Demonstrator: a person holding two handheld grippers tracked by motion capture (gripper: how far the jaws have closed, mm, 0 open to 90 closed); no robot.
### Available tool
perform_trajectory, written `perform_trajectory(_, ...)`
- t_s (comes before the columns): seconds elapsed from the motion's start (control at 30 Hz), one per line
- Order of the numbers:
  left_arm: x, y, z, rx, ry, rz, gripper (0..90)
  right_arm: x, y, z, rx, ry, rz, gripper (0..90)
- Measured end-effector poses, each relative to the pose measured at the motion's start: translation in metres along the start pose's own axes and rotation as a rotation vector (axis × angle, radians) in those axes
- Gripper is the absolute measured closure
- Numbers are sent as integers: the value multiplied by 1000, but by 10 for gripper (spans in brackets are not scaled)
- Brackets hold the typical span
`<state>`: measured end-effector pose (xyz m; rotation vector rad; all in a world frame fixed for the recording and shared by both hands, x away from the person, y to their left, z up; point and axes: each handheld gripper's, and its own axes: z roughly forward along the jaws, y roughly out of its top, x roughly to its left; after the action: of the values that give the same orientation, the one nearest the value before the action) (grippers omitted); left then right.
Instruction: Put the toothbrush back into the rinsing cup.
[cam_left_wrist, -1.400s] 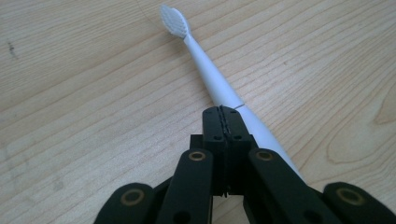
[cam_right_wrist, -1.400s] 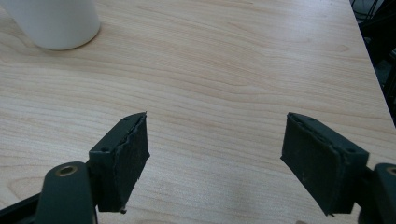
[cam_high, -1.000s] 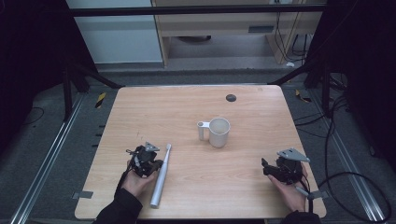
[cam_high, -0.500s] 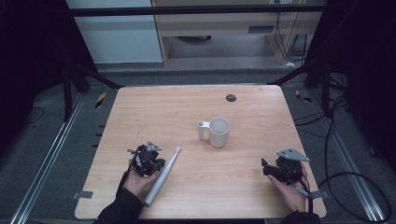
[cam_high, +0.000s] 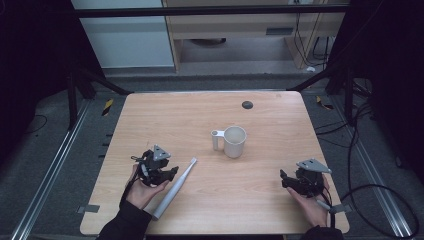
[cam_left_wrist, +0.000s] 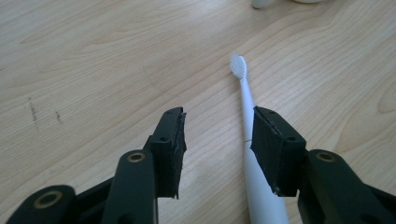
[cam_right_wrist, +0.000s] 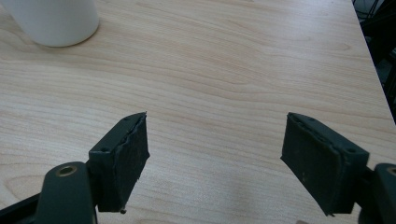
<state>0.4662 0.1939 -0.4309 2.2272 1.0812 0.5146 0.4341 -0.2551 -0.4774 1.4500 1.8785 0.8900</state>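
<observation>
Down at the near left of the pale wooden table (cam_high: 200, 115), the left gripper (cam_left_wrist: 217, 140) is hovering low, its jaws standing apart around bare wood, holding nothing. Its right jaw is sitting against the slim white toothbrush (cam_left_wrist: 250, 135), which is lying flat with its bristles pointing toward the white mug (cam_high: 234, 141). Near right, the right gripper (cam_right_wrist: 215, 158) is gaping wide, empty.

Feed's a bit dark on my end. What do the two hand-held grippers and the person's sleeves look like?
Both are black two-jaw tools. The left hand-held gripper and the right hand-held gripper each carry a grey three-cornered plate on top. Their jaws end in flat black rectangular pads held by small screws, with brass-coloured pivot pins behind. A cable trails from the right one. Sleeves are dark.
</observation>
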Motion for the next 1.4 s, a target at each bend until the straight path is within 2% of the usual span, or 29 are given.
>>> perform_trajectory(0.07, 0, 1, -1, -8, 8, 2, 497, 0, 0, 0, 1, 0, 0, 227)
perform_trajectory(0.23, 0, 4, -2, 2, -9, -2, 467, 0, 0, 0, 3, 1, 0, 227)
perform_trajectory(0.4, -3, 7, 3, 43, -27, 2, 489, 0, 0, 1, 8, 1, -3, 226)
perform_trajectory(0.5, -4, 8, 6, 64, -30, 6, 474, 0, 0, 2, 10, 0, -7, 226)
perform_trajectory(0.6, -3, 9, 8, 89, -37, -7, 437, 1, 0, 2, 12, 2, -9, 226)
perform_trajectory(0.77, -6, 9, 12, 102, -46, -4, 409, 1, 0, 3, 15, 4, -9, 225)
perform_trajectory(1.03, -12, 7, 21, 160, -72, 32, 464, 0, 0, 3, 17, 7, -5, 225)
perform_trajectory(1.4, -15, 4, 28, 225, -90, 43, 508, 0, 0, 4, 26, 11, -8, 225)
